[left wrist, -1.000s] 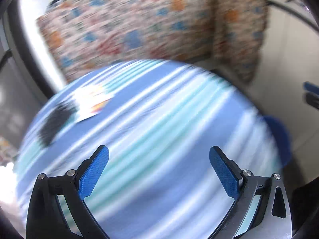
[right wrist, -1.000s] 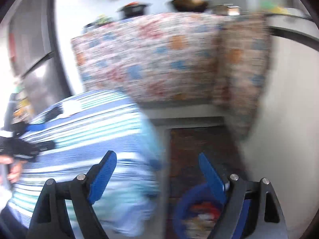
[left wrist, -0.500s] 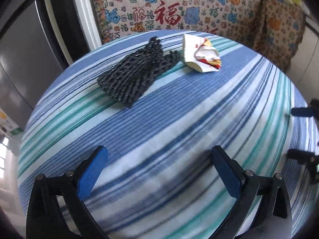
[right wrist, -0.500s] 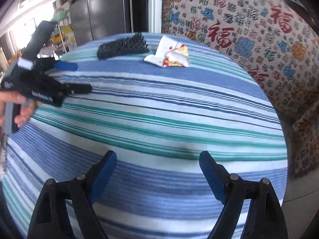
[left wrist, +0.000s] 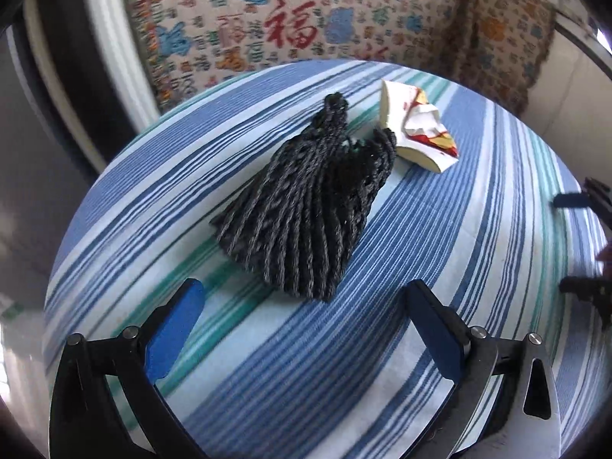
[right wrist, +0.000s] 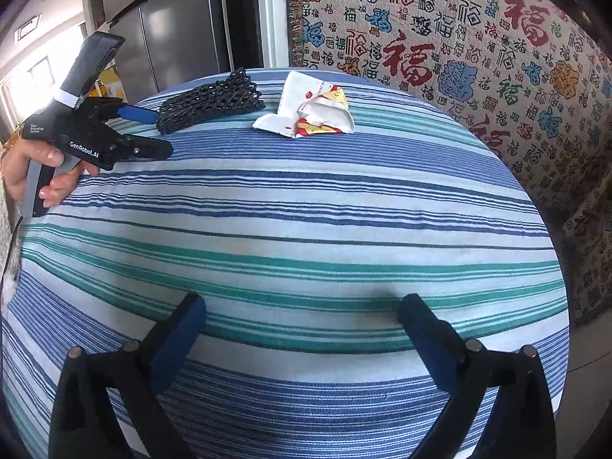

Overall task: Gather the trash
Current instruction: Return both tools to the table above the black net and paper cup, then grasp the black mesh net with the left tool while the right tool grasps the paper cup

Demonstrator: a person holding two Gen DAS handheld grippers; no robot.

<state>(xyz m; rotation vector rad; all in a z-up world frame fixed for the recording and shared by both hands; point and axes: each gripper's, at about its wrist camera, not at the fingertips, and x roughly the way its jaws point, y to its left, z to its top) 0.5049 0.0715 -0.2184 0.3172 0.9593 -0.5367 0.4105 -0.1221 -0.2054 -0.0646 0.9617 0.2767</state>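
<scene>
left tongs point(left wrist: 306, 325) gape wide, empty, just short of a black mesh net point(left wrist: 310, 206) touching a crumpled wrapper point(left wrist: 417, 130) on the striped worktop point(right wrist: 306, 229); right tongs point(right wrist: 302, 329) are opening, empty.

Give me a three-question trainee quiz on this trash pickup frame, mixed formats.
1. True or false: the black net and the crumpled wrapper both lie on the striped tablecloth.
2. Multiple choice: the left hand-held gripper is nearest to A) the crumpled wrapper, B) the black net, C) the patterned sofa cover.
3. Fill in: the right hand-held gripper has ____ between its pads as the jaws are opening.

Key: 1 true; 2 B; 3 nothing
</scene>
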